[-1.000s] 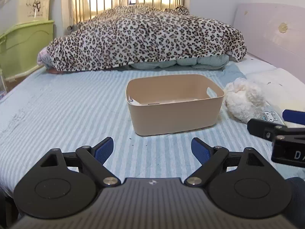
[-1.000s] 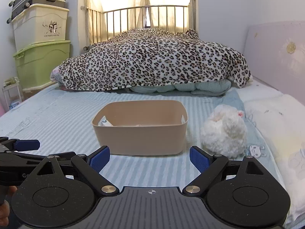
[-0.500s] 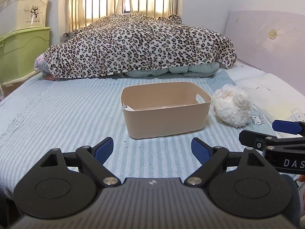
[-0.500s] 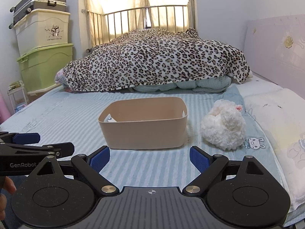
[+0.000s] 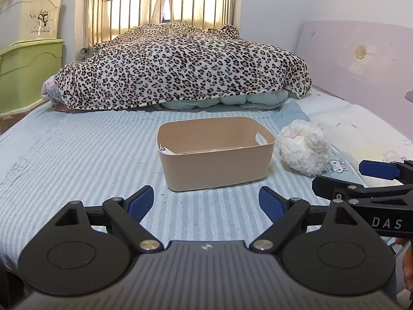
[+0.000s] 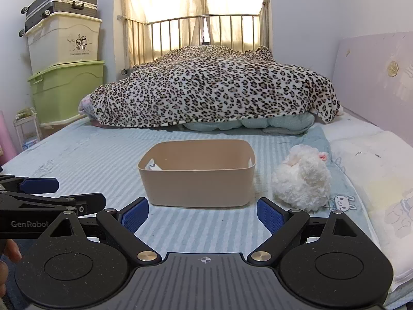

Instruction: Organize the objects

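A beige plastic bin (image 5: 219,165) stands on the striped bed sheet; it also shows in the right wrist view (image 6: 198,183). White items lie inside it, mostly hidden by its wall. A white fluffy plush toy (image 5: 303,149) lies just right of the bin, also in the right wrist view (image 6: 302,180). My left gripper (image 5: 206,202) is open and empty, well short of the bin. My right gripper (image 6: 202,214) is open and empty, near the bed's front edge. Each gripper shows at the side of the other's view.
A leopard-print blanket (image 6: 211,95) is heaped over bedding at the back. A pillow (image 6: 374,170) and a lilac headboard (image 6: 374,77) are on the right. Stacked storage boxes (image 6: 64,69) and a suitcase (image 6: 62,5) stand at the left, by a metal rail (image 5: 165,7).
Both grippers have drawn back from the bin and risen a little; the bin and plush look smaller and farther. Both stay open and empty.
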`<control>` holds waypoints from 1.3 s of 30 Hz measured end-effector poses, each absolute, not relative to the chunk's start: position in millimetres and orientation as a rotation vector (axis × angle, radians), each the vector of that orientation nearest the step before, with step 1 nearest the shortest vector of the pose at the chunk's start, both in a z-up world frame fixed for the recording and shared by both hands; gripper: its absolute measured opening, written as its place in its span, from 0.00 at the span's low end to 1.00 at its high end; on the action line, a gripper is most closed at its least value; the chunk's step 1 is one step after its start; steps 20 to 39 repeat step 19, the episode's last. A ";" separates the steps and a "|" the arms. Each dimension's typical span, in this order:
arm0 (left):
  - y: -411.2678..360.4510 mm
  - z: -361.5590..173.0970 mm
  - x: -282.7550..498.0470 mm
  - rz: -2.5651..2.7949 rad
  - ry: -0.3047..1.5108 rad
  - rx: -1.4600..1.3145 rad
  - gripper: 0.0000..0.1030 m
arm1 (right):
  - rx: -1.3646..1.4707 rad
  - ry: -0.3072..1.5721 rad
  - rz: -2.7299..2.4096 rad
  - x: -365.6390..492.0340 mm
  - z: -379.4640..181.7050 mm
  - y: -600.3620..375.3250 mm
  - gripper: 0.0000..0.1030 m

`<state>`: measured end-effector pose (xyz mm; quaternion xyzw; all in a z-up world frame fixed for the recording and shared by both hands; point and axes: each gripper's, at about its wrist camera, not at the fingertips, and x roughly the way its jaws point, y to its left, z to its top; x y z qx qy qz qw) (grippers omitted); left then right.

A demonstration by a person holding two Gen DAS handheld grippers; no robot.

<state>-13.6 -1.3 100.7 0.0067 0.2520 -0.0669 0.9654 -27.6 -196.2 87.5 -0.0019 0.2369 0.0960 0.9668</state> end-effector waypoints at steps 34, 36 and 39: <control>-6.4 100.5 -17.8 -0.133 0.515 0.024 0.86 | -0.008 0.477 0.193 -30.9 85.3 -196.9 0.90; -6.4 100.5 -17.8 -0.133 0.515 0.024 0.86 | -0.008 0.477 0.193 -30.9 85.3 -196.9 0.90; -6.4 100.5 -17.8 -0.133 0.515 0.024 0.86 | -0.008 0.477 0.193 -30.9 85.3 -196.9 0.90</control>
